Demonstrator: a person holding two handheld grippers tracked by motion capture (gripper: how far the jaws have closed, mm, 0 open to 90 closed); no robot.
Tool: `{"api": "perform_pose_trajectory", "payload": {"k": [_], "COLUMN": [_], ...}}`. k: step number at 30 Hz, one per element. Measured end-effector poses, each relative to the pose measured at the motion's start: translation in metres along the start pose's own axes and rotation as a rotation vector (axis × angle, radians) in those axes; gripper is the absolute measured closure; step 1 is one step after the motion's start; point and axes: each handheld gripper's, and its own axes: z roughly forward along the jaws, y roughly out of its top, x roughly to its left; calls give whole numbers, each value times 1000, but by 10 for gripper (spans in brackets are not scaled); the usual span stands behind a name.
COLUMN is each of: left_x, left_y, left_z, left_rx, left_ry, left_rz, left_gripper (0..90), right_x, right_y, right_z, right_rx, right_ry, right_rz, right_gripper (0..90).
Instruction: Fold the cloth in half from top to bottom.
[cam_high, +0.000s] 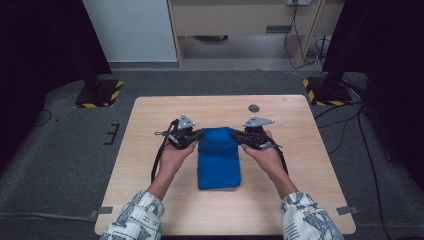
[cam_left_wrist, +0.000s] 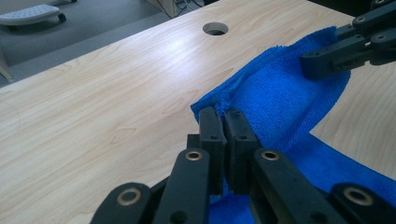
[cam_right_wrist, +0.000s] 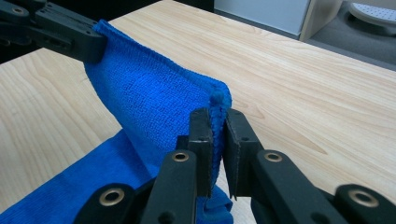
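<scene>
A blue cloth (cam_high: 218, 160) lies folded on the wooden table (cam_high: 150, 125), its far end lifted off the surface. My left gripper (cam_high: 196, 135) is shut on the far left corner of the blue cloth (cam_left_wrist: 275, 98), the edge pinched between its jaws. My right gripper (cam_high: 238, 135) is shut on the far right corner of the blue cloth (cam_right_wrist: 149, 102). In the left gripper view, my left gripper (cam_left_wrist: 223, 122) clamps the hem while the right gripper (cam_left_wrist: 322, 60) holds the other corner farther off. In the right gripper view, my right gripper (cam_right_wrist: 215, 122) grips the hem and the left gripper (cam_right_wrist: 79, 44) shows at upper left.
A round cable hole (cam_high: 254, 108) sits in the table behind the right gripper. Black stands with yellow-striped bases (cam_high: 100, 94) flank the table on the grey floor. Cables (cam_high: 345, 125) trail at the right. Bare wood surrounds the cloth on all sides.
</scene>
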Motion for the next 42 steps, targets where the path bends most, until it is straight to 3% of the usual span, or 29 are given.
{"api": "perform_pose_trajectory", "payload": {"k": [18, 32, 37, 42], "left_x": [-12, -19, -19, -25], "left_y": [-15, -38, -46, -50], "left_z": [-10, -9, -9, -7], "left_rx": [-26, -29, -19, -5], "left_ry": [-35, -74, -78, -85], "left_rz": [-11, -38, -51, -32], "left_gripper": [871, 865, 862, 860], "right_x": [10, 16, 21, 21], "right_y": [-11, -30, -38, -43], "right_z": [-12, -14, -15, -16], "right_rx": [-1, 46, 61, 69], "right_ry": [30, 48, 60, 68], "right_rz": [-28, -31, -53, -52], "right_gripper": [826, 804, 807, 808]}}
